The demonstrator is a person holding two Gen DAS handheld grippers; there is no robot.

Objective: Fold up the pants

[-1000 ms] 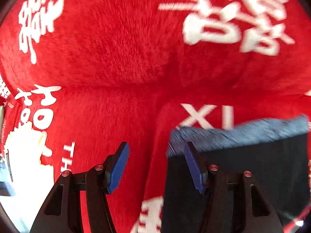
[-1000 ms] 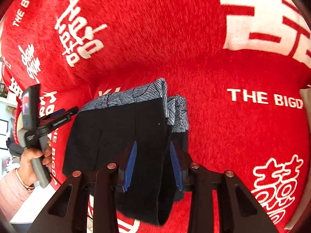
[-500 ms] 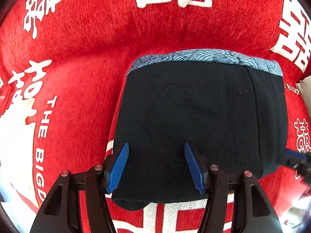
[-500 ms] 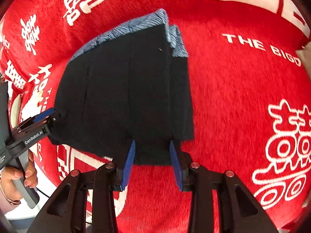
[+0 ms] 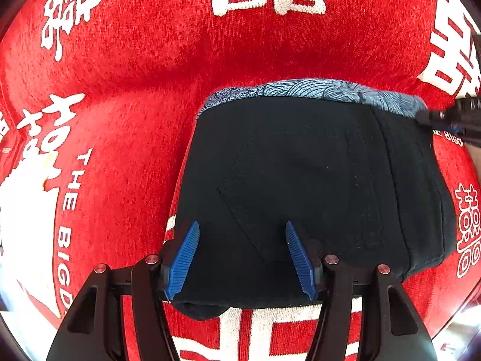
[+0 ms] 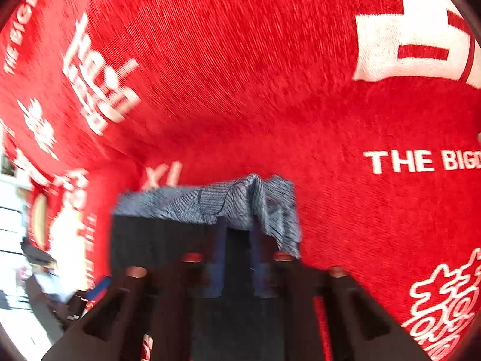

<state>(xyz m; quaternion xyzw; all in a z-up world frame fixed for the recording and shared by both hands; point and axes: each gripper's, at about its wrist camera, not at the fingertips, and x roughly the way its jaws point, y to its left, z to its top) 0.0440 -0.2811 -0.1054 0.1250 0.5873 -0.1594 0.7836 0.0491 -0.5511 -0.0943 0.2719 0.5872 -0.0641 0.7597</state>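
Left wrist view shows the folded black pants (image 5: 315, 180) lying flat on the red blanket (image 5: 135, 90), their patterned blue-grey waistband (image 5: 315, 91) along the far edge and the fold at the near edge. Judged from this shape, the bundle now runs longer from left to right than from near to far. The left gripper (image 5: 242, 258) hangs over the near left part of the pants with its blue fingers (image 5: 183, 258) apart and nothing between them; the cloth under them lies flat and unpinched. At the far right corner the tip of the right gripper (image 5: 451, 118) meets the waistband.

In the blurred right wrist view, the right gripper (image 6: 237, 258) has its jaws drawn close together, having just been closing, and dark cloth with the waistband (image 6: 210, 203) sits between and just beyond them. It appears to be pinching the pants at that far right corner, though the blur keeps the contact itself unclear.

So the right hand is the one on the garment, at the waistband end, while the left is released above the near fold. Any further fold would likely turn on carrying the right side across toward the left, with the left fingers free to pin or pinch the near edge.
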